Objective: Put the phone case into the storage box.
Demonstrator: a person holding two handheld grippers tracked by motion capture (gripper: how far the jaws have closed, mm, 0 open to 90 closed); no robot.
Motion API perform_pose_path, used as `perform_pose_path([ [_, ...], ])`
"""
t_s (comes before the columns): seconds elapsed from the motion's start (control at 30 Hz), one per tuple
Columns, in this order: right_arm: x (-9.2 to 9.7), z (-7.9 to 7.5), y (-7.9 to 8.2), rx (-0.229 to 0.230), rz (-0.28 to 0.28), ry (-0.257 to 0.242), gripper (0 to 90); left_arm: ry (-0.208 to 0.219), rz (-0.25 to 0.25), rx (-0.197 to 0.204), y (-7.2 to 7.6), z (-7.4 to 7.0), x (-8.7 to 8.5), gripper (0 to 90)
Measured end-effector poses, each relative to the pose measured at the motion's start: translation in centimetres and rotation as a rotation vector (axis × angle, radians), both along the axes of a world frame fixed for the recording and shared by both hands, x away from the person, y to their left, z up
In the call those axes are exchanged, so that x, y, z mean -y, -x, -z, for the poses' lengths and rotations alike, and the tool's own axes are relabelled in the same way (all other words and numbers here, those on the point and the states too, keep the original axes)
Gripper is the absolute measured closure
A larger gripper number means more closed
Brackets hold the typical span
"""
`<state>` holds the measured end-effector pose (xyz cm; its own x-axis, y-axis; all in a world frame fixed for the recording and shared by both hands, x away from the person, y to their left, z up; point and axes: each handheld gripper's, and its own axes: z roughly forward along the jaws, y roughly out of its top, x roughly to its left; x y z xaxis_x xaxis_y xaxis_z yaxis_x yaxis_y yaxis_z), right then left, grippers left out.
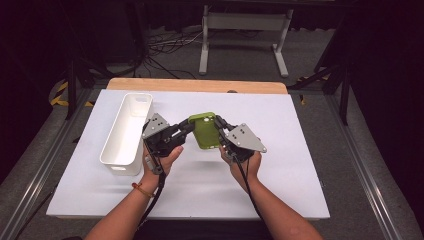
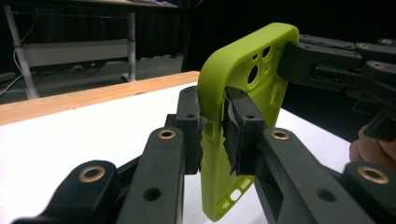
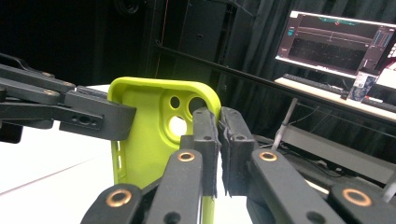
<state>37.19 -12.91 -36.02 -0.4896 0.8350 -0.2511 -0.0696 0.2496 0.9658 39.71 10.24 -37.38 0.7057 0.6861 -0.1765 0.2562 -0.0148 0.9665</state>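
Green phone case (image 1: 205, 131) held above the table, both grippers' fingers clamped on opposite edges.

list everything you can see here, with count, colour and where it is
phone case: 1, lime green, held up over the middle of the table between both claws
bin: 1, white, long and narrow, on the table's left part
table: 1, white top with a wooden strip along the far edge
desk frame: 1, light grey, on the floor beyond the table
cables: several, dark, on the floor behind the table
monitor: 1, lit screen, on a desk in the right claw view
left claw: 1, black, shut on one long edge of the phone case
right claw: 1, black, shut on the other long edge
hands: 2, holding the claws, forearms entering from the bottom
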Motion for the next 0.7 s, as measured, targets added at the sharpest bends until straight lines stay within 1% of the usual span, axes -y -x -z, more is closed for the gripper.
perform_pose_path([
  [0.03,-0.01,0.03,0.02,-0.001,-0.001,-0.003,86.3,-0.001,0.002,-0.003,0.04,-0.01,-0.03,77.4],
  [0.1,0.06,0.07,0.08,-0.008,-0.006,-0.013,86.1,0.01,0.001,0.004,0.06,0.0,-0.08,77.6],
  [0.13,0.06,0.07,0.08,-0.008,-0.006,-0.013,86.1,0.008,-0.001,0.009,0.05,-0.02,-0.11,77.6],
  [0.2,-0.03,0.09,0.11,-0.008,-0.006,-0.012,85.9,0.014,-0.001,0.002,0.01,0.01,-0.22,77.7],
  [0.3,-0.04,0.18,0.07,-0.015,-0.013,-0.011,85.6,0.003,-0.007,0.004,0.01,-0.08,-0.33,78.1],
  [0.4,0.0,0.25,0.05,-0.019,-0.016,-0.025,85.4,-0.009,-0.004,0.008,0.13,-0.23,-0.34,78.7],
  [0.47,0.13,0.22,0.05,-0.023,-0.025,-0.027,85.2,-0.027,0.001,0.022,0.23,-0.35,-0.4,79.5],
  [0.53,0.25,0.23,0.01,-0.027,-0.035,-0.04,85.0,-0.045,0.003,0.043,0.28,-0.45,-0.47,79.8],
  [0.57,0.29,0.24,0.02,-0.029,-0.04,-0.044,84.8,-0.049,0.013,0.039,0.37,-0.53,-0.61,80.0],
  [0.6,0.32,0.24,0.04,-0.032,-0.044,-0.041,84.4,-0.05,0.014,0.047,0.43,-0.57,-0.72,80.1],
  [0.67,0.26,0.22,0.11,-0.032,-0.057,-0.038,83.4,-0.049,0.014,0.048,0.45,-0.59,-0.8,80.3],
  [0.7,0.26,0.22,0.11,-0.032,-0.057,-0.038,83.4,-0.048,0.023,0.046,0.46,-0.63,-0.96,80.3],
])
